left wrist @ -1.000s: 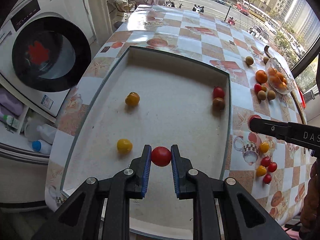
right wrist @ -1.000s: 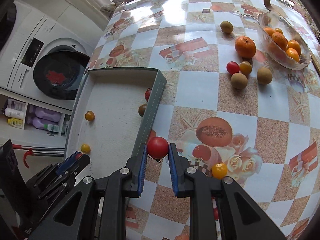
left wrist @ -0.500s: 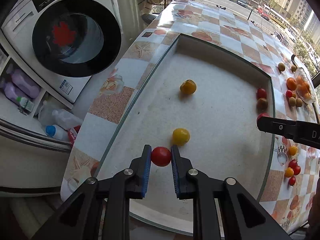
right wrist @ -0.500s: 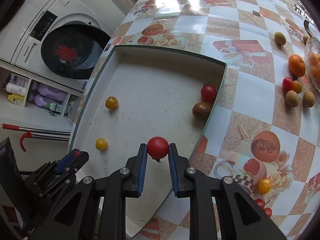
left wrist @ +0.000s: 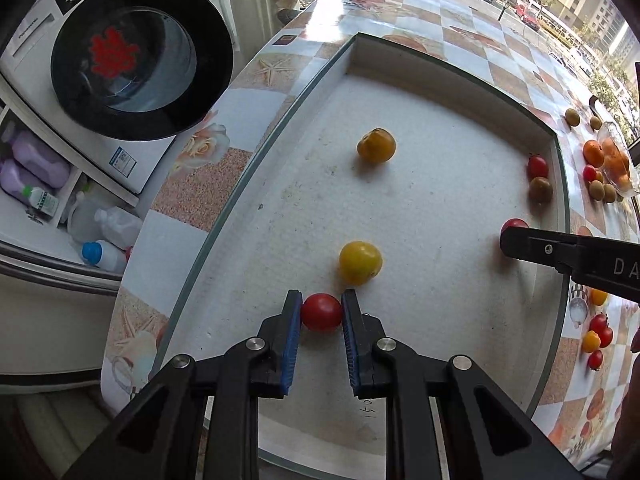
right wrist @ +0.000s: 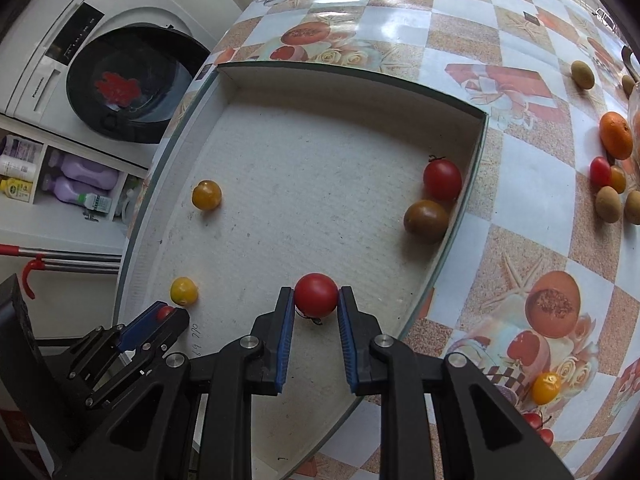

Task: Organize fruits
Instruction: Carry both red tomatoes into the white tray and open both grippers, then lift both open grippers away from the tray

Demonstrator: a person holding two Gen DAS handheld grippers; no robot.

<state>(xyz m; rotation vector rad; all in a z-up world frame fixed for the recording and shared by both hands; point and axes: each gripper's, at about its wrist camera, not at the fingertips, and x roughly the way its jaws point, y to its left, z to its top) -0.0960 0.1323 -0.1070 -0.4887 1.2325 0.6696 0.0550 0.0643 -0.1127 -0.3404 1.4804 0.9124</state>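
A shallow white foam tray [left wrist: 440, 92] [right wrist: 360, 92] lies on the table. My left gripper [left wrist: 321, 313] is shut on a red cherry tomato [left wrist: 321, 312], low over the tray's near left part, beside a yellow tomato [left wrist: 360, 262]. My right gripper [right wrist: 316, 296] is shut on another red cherry tomato [right wrist: 316, 294] over the tray's near middle. An orange-yellow tomato [left wrist: 377, 145] lies mid-tray. A red tomato [right wrist: 442, 179] and a brown one [right wrist: 426, 216] rest against the right wall.
Loose fruits lie on the patterned tablecloth right of the tray: an orange [right wrist: 615, 135], brown fruits [right wrist: 608, 204], small red and yellow tomatoes [left wrist: 598, 332]. A glass bowl of oranges [left wrist: 616, 160] stands far right. A washing machine [left wrist: 140, 68] stands past the table's left edge.
Both grippers moved left over the tray while holding their tomatoes. The left one has come down near the yellow tomato; the right one crossed from the tablecloth over the tray's rim.
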